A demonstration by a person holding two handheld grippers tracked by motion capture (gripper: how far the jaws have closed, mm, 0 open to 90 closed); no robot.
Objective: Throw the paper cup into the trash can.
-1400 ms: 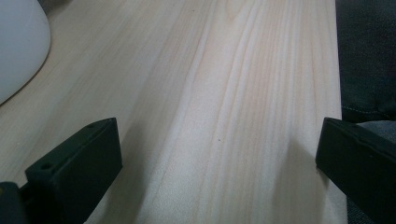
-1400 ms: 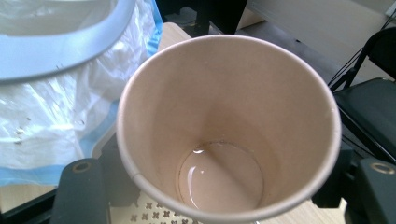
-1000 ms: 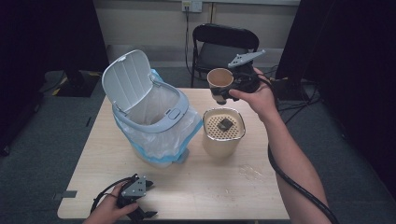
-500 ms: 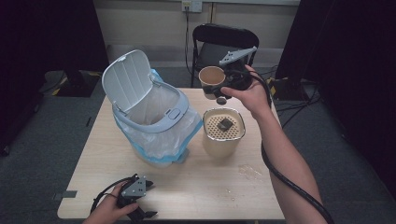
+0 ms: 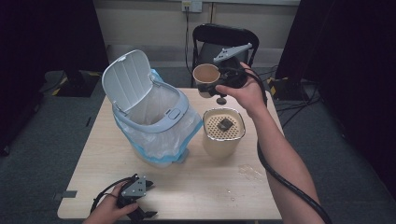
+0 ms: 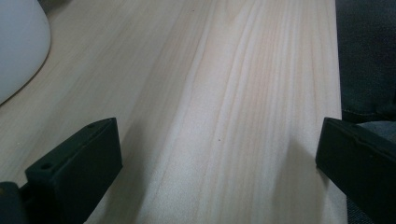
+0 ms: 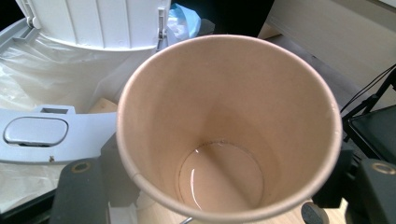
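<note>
high view shows the right gripper (image 5: 218,87) held up above the far edge of the pale wooden table (image 5: 196,186), its jaws clamped on a brown paper cup (image 5: 206,77). the cup sits upright between the white lidded bin lined with clear plastic (image 5: 152,119) and the dark chair, above the cream perforated-top container (image 5: 224,131). the left gripper (image 5: 140,212) rests at the near edge, jaws spread wide over bare wood.
</note>
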